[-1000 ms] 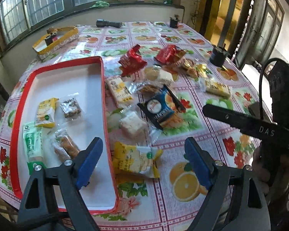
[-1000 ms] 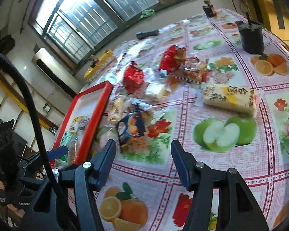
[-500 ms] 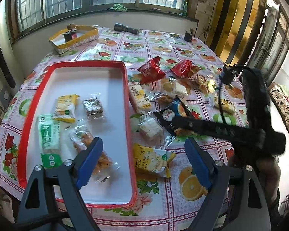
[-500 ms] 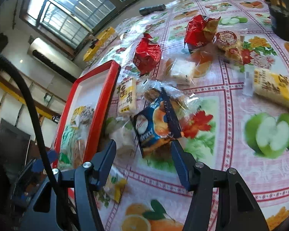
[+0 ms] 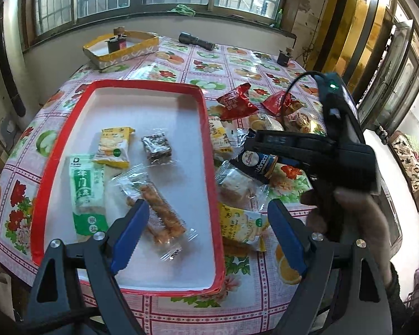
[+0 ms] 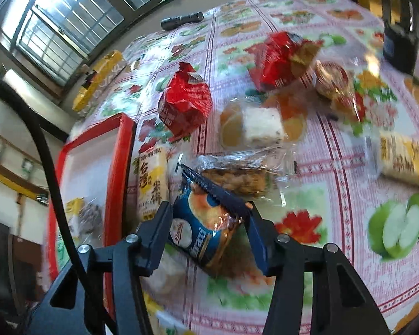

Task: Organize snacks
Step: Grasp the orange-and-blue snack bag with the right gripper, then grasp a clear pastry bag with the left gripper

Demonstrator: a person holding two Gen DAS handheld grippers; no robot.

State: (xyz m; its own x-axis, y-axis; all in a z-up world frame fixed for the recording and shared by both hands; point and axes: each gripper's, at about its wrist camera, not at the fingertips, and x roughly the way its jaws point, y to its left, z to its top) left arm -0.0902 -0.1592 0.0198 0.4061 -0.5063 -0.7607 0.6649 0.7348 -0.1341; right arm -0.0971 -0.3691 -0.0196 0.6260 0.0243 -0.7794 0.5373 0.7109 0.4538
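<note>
Right wrist view gave us the right gripper (image 6: pixel 209 220) straddling a blue snack packet (image 6: pixel 206 223), its jaws having just been closing, with the packet between them. The pads looked to be at the packet's edges, but we could not tell whether they already pressed on it. The packet was glossy blue with a white round logo, a picture of an orange pastry and a dark serrated top seal, and it lay on the tablecloth (image 6: pixel 346 167) just right of the red-rimmed tray (image 6: pixel 117 167). Beside it we saw a yellow rice cracker pack (image 6: pixel 150 184) along the tray's rim, a clear-wrapped nut bar (image 6: pixel 237 180) behind it, and a white cake in clear wrap (image 6: pixel 259 125) further back. We counted two red crinkled bags (image 6: pixel 184 103) beyond those.

In the left wrist view, the left gripper (image 5: pixel 209 234) hung with its blue pads wide apart and nothing between them, over the near end of the tray (image 5: pixel 209 128). We counted four snacks inside the tray: a green-and-white pack (image 5: pixel 86 195), a yellow pack (image 5: pixel 114 148), a dark bar in clear wrap (image 5: pixel 156 145) and fried twists in clear wrap (image 5: pixel 159 212). A yellow cracker pack (image 5: pixel 243 226) lay just outside the tray's right rim. At the table's far edge we saw one yellow box (image 5: pixel 120 47) and one black flashlight (image 5: pixel 197 41).
</note>
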